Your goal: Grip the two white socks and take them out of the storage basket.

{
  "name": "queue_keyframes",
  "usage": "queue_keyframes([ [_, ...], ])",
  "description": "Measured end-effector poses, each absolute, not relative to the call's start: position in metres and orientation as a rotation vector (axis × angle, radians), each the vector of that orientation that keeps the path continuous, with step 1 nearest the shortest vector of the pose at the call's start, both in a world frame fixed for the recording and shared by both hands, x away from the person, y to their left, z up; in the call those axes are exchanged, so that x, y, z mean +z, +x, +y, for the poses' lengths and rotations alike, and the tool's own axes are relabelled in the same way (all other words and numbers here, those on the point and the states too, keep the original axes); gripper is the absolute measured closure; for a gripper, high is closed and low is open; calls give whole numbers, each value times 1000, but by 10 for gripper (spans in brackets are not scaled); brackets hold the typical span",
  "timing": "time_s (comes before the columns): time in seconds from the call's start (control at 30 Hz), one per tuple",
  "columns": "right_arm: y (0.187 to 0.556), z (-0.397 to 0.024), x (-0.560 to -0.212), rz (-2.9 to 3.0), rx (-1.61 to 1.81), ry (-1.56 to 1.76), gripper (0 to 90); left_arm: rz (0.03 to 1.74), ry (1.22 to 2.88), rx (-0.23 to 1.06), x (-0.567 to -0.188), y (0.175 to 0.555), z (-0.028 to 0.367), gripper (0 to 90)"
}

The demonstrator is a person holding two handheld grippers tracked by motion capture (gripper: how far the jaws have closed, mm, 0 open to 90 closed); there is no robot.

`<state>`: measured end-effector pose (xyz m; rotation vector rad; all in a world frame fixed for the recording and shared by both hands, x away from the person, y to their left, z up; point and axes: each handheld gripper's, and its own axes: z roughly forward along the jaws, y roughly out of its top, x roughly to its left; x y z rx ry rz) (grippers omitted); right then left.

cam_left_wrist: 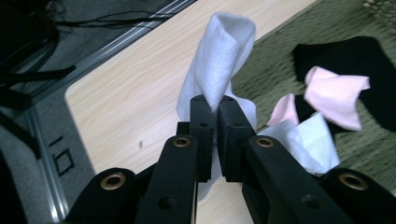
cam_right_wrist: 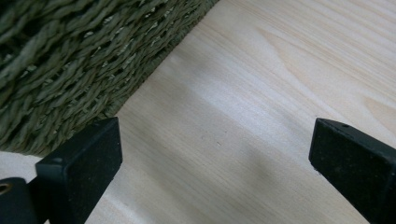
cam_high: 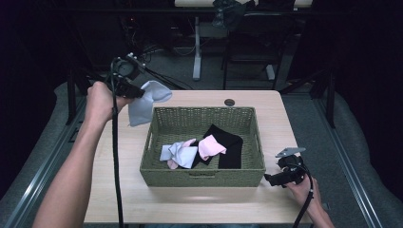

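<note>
My left gripper (cam_left_wrist: 214,109) pinches a white sock (cam_left_wrist: 219,56) above the table (cam_high: 190,199), beside the basket (cam_high: 202,175); my right gripper (cam_right_wrist: 215,144) rests wide open.

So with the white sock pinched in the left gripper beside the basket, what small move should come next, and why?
Probably lower the left gripper and lay the white fabric sock on the bare wooden table: it hangs clear of the green woven basket.

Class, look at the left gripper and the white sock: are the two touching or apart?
Touching. In the left gripper view, the left gripper is shut on the white sock, its fabric pinched between both pads.
</note>
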<state>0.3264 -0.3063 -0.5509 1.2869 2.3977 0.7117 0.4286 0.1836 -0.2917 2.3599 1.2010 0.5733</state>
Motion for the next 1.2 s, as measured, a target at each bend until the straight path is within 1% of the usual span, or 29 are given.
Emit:
queue_keyframes([
  [0.1,325,-306,-550,2400,725,1288,22,1227,2336,605,-291,423,197,860],
  [0.3,325,-305,-551,2397,722,1289,22,1292,2291,604,-295,417,228,860],
  [0.6,325,-307,-552,2391,712,1305,24,1412,2226,583,-325,411,272,860],
  [0.83,326,-307,-552,2398,702,1293,22,1503,2210,545,-371,411,291,858],
  [1.2,326,-307,-553,2398,693,1290,23,1612,2193,401,-449,415,302,855],
])
